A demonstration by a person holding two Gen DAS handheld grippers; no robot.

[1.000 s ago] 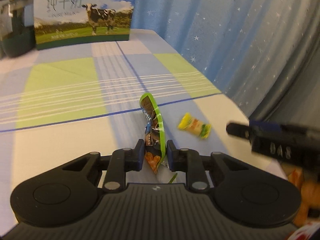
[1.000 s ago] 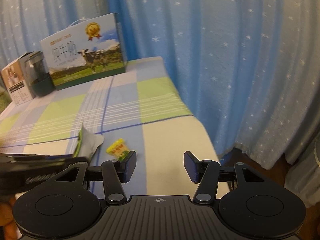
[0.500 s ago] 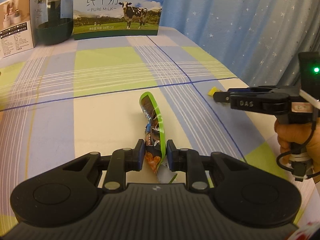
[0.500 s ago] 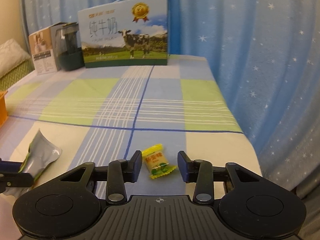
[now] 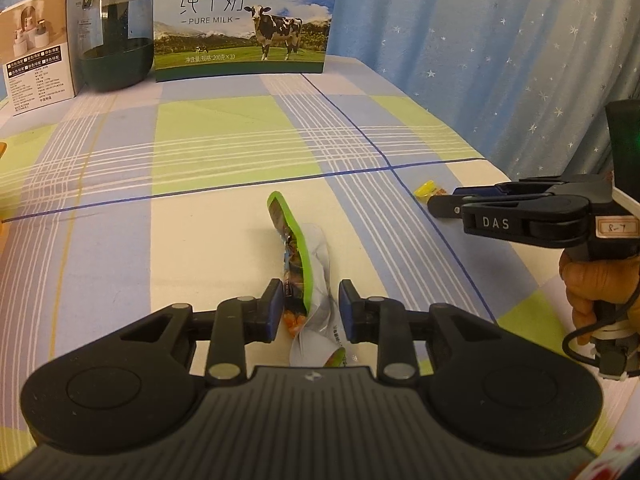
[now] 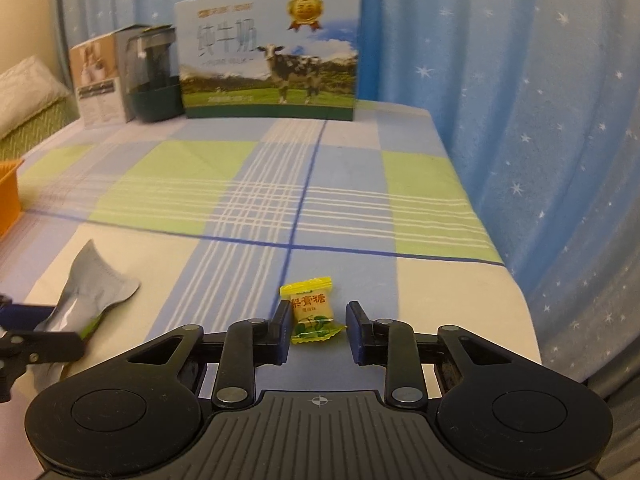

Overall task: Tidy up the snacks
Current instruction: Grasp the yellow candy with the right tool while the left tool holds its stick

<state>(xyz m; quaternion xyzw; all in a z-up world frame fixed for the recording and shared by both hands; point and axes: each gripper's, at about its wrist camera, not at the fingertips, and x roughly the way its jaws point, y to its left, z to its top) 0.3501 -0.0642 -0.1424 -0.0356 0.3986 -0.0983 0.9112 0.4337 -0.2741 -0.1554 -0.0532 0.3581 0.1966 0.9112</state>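
Observation:
A green-edged snack pouch (image 5: 298, 256) stands on edge between the fingers of my left gripper (image 5: 311, 307), which is now open, with a gap on the right side. The pouch's silver back shows in the right wrist view (image 6: 94, 286). A small yellow candy (image 6: 311, 310) lies on the checked cloth between the fingertips of my open right gripper (image 6: 318, 328), untouched. From the left wrist view the right gripper (image 5: 444, 200) reaches the candy (image 5: 429, 190) at the table's right side.
A milk carton box (image 5: 244, 20), a dark green jar (image 5: 116, 36) and a white box (image 5: 36, 44) stand along the back. An orange basket (image 6: 8, 196) sits at the left edge. The table's right edge drops off beside a blue star curtain (image 6: 540, 120).
My left gripper swung left with the pouch, then opened its jaws around it. My right gripper moved forward and lowered so the yellow candy sits between its fingers.

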